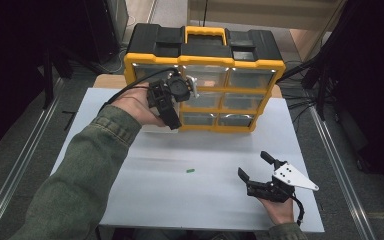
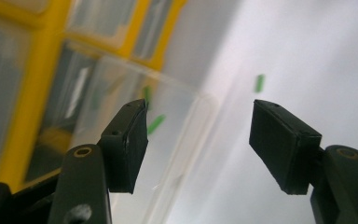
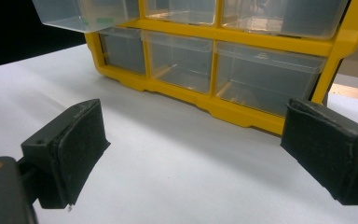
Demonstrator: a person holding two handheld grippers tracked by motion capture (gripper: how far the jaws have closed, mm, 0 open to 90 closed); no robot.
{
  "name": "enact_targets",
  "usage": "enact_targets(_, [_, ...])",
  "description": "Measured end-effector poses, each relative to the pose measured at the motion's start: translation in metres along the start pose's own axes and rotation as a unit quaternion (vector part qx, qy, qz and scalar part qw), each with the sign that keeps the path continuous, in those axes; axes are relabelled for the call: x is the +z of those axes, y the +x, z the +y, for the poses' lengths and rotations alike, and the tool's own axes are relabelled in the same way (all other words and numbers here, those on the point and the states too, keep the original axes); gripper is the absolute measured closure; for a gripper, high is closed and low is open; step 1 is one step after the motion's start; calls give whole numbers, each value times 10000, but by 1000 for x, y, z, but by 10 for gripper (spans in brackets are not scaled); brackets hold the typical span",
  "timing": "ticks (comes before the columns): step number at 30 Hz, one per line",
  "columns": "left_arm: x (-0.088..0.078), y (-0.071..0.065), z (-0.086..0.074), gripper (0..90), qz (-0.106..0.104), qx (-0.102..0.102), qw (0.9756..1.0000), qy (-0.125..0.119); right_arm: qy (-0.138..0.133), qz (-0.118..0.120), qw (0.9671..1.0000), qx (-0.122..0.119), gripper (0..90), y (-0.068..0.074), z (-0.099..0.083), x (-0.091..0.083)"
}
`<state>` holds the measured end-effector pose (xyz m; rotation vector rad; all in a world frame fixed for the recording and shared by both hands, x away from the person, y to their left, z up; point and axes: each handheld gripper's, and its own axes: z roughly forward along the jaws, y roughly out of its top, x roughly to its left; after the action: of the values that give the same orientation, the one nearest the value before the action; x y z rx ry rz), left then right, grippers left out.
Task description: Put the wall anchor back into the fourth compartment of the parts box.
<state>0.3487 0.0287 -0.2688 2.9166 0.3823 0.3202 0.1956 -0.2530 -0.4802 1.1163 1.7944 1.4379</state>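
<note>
Black jaws of the left gripper (image 2: 198, 140) stand wide apart with nothing between them. In the left gripper view a clear plastic drawer (image 2: 140, 135), pulled out of its slot, lies beyond the left-hand jaw, with small green pieces (image 2: 155, 124) visible through its wall; whether the jaw touches it cannot be told. In the high view this gripper (image 1: 172, 107) sits at upper centre-left of the frame, held by the left hand (image 1: 139, 106) against the front of a yellow and black organiser (image 1: 205, 75), a cabinet of clear drawers standing at the far edge of the white table (image 1: 180, 195). A green sleeve (image 1: 87, 170) runs from it to the lower left corner.

The right gripper (image 1: 254, 165) rests at lower right of the high view, well apart from the organiser, jaws likewise spread and empty, a grey three-cornered plate (image 1: 292, 177) on top. Its own view looks across bare tabletop at the organiser's lower drawers (image 3: 261, 77); the pulled-out drawer (image 3: 81, 14) juts at upper left.

One small green piece (image 1: 190, 170) lies alone on the table, centre frame, between the two grippers.
</note>
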Motion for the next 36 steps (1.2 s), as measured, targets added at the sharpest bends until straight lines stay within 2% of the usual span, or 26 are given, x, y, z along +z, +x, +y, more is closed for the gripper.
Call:
enact_targets(2, [2, -4, 1, 368, 7, 20, 10000, 5, 3, -3, 10000, 0, 68, 0, 0, 0])
enact_targets(4, [7, -11, 3, 368, 23, 61, 10000, 53, 7, -4, 10000, -10, 68, 0, 0, 0])
enact_targets(5, [11, -18, 5, 368, -17, 146, 9999, 47, 8, -4, 10000, -16, 68, 0, 0, 0])
enact_targets(6, [11, -18, 5, 368, -17, 146, 9999, 47, 8, -4, 10000, -16, 68, 0, 0, 0])
enact_targets(8, [18, -28, 8, 369, -23, 211, 9997, 71, 14, -7, 10000, -15, 68, 0, 0, 1])
enact_targets(13, [31, -37, 9, 369, -75, 307, 9994, 123, 4, -9, 10000, -14, 68, 0, 0, 0])
enact_targets(15, [37, -41, 10, 369, -161, 326, 9992, 143, 4, -8, 10000, -15, 68, 0, 0, 0])
enact_targets(20, [53, -47, 10, 369, -234, 377, 9988, 195, 10, -5, 10000, -19, 68, 0, 0, 0])
enact_targets(25, [69, -50, 10, 370, -244, 335, 9988, 269, 1, -3, 10000, -33, 68, 0, 0, 0])
enact_targets(26, [76, -51, 10, 370, -286, 331, 9986, 305, 2, -5, 10000, -49, 68, 0, 0, 0])
enact_targets(27, [76, -51, 10, 370, -286, 331, 9986, 305, 11, 0, 10000, -49, 68, 0, 0, 0])
enact_targets(30, [86, -54, 10, 379, -346, 353, 9983, 296, 4, 2, 10000, -59, 68, 0, 0, 0])
enact_targets(32, [94, -56, 11, 379, -309, 426, 9981, 332, 6, 6, 10000, -53, 68, 0, 0, 0])
enact_targets(36, [100, -60, 11, 379, -418, 432, 9976, 338, -3, 8, 10000, -48, 68, 0, 0, 0])
